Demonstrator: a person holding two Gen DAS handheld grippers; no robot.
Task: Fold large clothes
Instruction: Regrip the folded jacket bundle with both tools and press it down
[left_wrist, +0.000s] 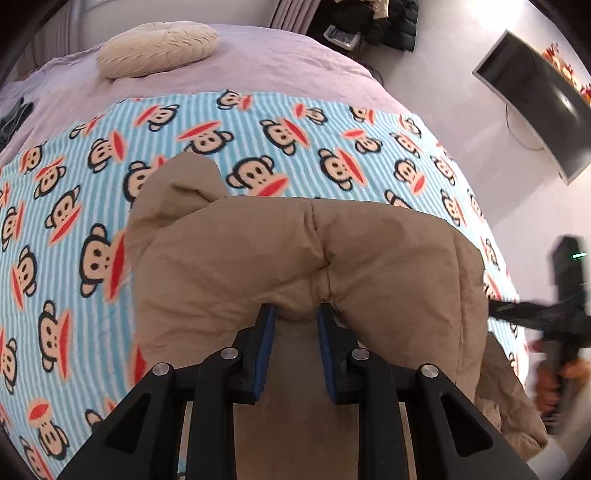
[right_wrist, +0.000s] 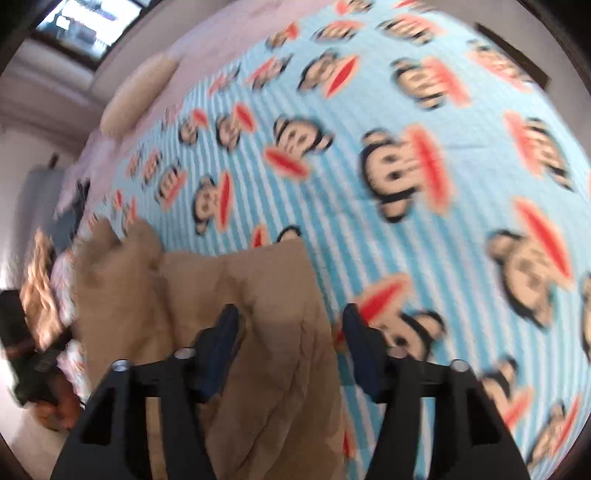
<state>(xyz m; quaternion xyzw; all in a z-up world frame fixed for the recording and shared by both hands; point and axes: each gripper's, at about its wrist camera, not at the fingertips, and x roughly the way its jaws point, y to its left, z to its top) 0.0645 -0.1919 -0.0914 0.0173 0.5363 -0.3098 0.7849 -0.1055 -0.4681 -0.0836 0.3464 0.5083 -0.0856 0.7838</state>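
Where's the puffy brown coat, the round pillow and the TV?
Coat (left_wrist: 258, 258): left wrist view, on its puffy middle.
Pillow (left_wrist: 159, 48): left wrist view, on its cream top.
TV (left_wrist: 543, 103): left wrist view, on its dark screen.

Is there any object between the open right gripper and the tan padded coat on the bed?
Nothing visible. The right gripper hangs open directly over the tan padded coat, with only the monkey-print blanket beside it.

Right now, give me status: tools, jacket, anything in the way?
Left tool shut on tan jacket. Right tool open, jacket beneath, not gripped. Jacket bunched on monkey blanket. Nothing in the way.
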